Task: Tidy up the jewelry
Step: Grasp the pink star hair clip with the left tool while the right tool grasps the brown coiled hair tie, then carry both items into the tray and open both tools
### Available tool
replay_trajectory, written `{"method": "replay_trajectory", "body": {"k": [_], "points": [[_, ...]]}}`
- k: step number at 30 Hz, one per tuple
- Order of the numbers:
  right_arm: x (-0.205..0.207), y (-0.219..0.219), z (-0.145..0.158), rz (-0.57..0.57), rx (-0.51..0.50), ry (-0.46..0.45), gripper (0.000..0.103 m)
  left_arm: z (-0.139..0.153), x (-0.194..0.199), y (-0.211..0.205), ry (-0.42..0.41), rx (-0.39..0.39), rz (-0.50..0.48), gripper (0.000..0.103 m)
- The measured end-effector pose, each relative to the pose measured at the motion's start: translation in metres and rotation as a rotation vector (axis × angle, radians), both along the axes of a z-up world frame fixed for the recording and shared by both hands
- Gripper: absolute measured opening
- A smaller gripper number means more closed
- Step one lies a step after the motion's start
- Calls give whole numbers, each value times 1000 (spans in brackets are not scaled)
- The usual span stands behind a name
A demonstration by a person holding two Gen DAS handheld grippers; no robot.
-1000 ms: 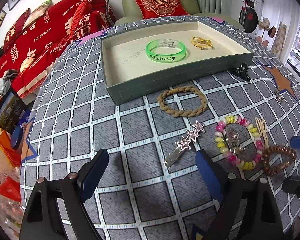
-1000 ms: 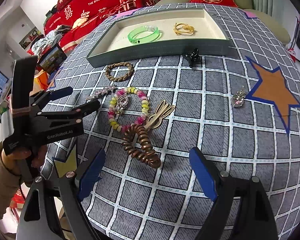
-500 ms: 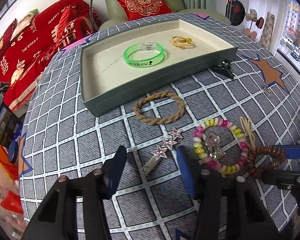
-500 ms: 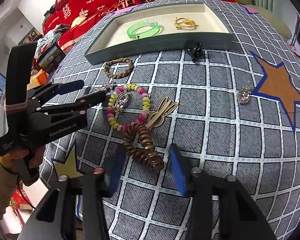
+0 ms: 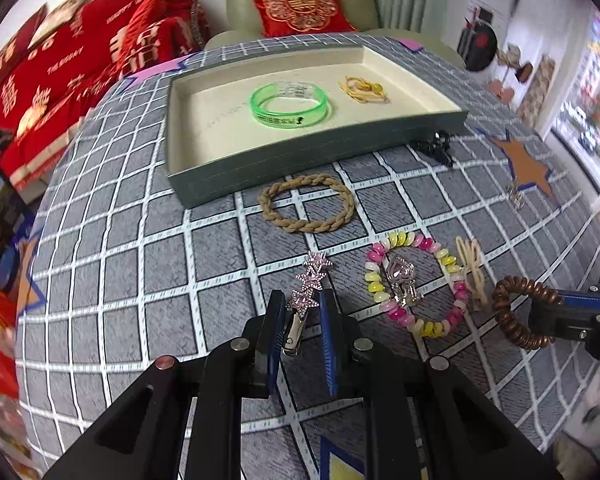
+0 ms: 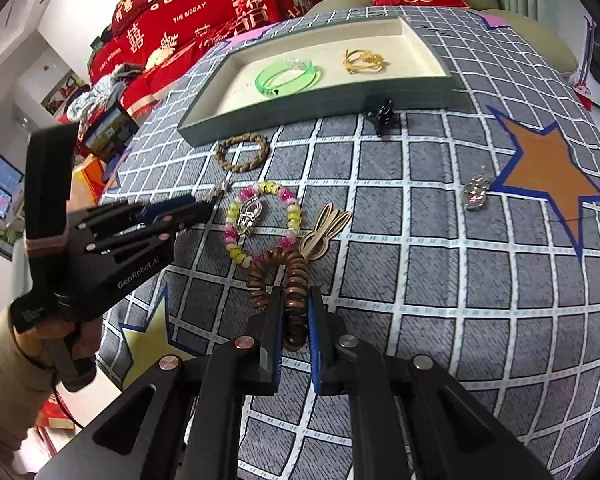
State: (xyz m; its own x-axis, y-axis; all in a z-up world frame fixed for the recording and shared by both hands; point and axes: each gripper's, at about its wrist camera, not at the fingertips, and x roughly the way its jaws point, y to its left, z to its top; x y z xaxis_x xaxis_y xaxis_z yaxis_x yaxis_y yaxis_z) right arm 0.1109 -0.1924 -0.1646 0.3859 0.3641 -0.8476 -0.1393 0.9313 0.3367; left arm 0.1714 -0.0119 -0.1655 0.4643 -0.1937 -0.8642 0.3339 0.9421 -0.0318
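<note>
1. Left gripper (image 5: 300, 312) jaws closing around the star hair clip (image 5: 305, 302), its long axis running straight between them, on the table (image 5: 140, 280)
2. Right gripper (image 6: 294, 320) jaws clamped on the brown coil hair tie (image 6: 288, 276); tray (image 5: 300, 164) lies beyond both

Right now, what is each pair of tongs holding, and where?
Right tongs pinch the brown coil hair tie at its near end. Left tongs, closing, straddle the star hair clip's metal end.
</note>
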Motion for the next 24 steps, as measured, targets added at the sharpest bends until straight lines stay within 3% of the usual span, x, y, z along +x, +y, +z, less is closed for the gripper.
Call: {"method": "replay_trajectory", "body": {"k": [11,24], "points": [[5,-28,39,-53,64,-66,11,44,-12,4,-84,-83,29,28],[47,-50,91,-78,42,-163,11,99,6,0,-201,-122,73,28]]}}
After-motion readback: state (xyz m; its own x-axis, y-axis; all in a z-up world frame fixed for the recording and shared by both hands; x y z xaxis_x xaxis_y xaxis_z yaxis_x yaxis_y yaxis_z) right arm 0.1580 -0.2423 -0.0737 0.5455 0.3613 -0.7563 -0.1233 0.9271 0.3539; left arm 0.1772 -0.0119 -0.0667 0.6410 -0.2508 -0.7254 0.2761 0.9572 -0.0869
